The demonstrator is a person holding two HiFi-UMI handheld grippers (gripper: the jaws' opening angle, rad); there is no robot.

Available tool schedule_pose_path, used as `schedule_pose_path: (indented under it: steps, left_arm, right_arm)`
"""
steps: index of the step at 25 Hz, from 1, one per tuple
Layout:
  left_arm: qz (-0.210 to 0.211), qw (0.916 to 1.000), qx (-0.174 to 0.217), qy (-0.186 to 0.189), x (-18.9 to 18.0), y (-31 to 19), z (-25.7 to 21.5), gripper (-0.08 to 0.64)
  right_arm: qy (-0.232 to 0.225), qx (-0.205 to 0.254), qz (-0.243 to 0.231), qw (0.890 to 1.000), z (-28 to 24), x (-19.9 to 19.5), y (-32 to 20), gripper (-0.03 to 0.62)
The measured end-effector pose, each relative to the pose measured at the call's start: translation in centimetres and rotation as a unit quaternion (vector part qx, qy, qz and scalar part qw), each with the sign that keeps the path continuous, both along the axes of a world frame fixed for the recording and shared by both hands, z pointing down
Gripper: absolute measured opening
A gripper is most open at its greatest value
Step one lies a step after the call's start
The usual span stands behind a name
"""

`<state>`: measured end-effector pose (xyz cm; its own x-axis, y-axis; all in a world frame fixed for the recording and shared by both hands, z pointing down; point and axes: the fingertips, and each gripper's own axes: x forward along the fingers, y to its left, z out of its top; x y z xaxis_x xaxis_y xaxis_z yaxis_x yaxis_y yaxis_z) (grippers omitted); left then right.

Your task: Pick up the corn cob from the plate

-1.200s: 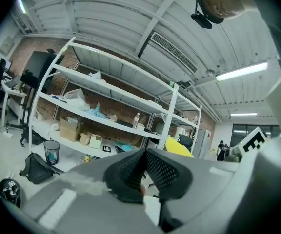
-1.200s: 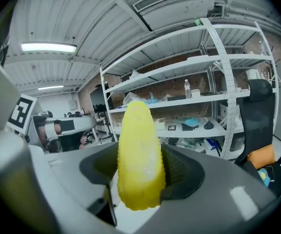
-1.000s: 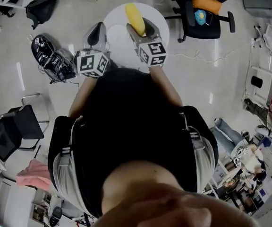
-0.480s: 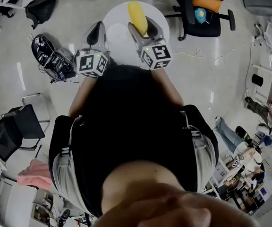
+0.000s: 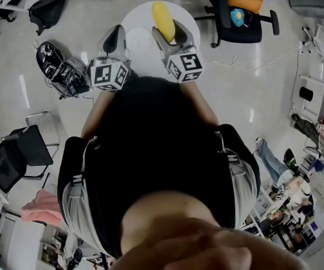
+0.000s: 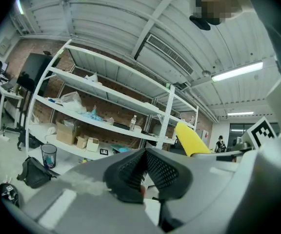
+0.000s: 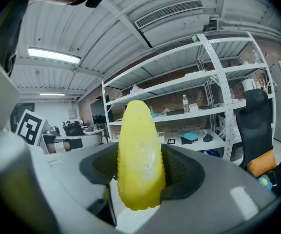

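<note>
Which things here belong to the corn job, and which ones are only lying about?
Job: corn cob, held in the right gripper; round white table.
Lying about: office chair, black backpack, pink cloth.

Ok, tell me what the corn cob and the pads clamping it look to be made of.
The corn cob is likely moulded plastic or soft rubber, a toy: it is an even bright yellow with a faint sheen and shallow, regular kernel rows. The pads are dark and matte, probably rubber or soft plastic, with a fine grid pattern across their faces. Looks alone cannot settle either.
</note>
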<state>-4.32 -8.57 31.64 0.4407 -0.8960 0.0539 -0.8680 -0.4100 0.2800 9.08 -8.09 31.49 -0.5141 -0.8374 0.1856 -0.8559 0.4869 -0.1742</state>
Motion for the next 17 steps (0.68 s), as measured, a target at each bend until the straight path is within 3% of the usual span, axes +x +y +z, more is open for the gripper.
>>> schedule_pose_path:
  steps: [17]
  left_arm:
    - [0.003,1.0,-0.005,0.001,0.49,-0.75,0.35,0.006]
  right_arm:
    - [0.001,0.001,-0.001,1.0,0.02,0.31,-0.67,0.265]
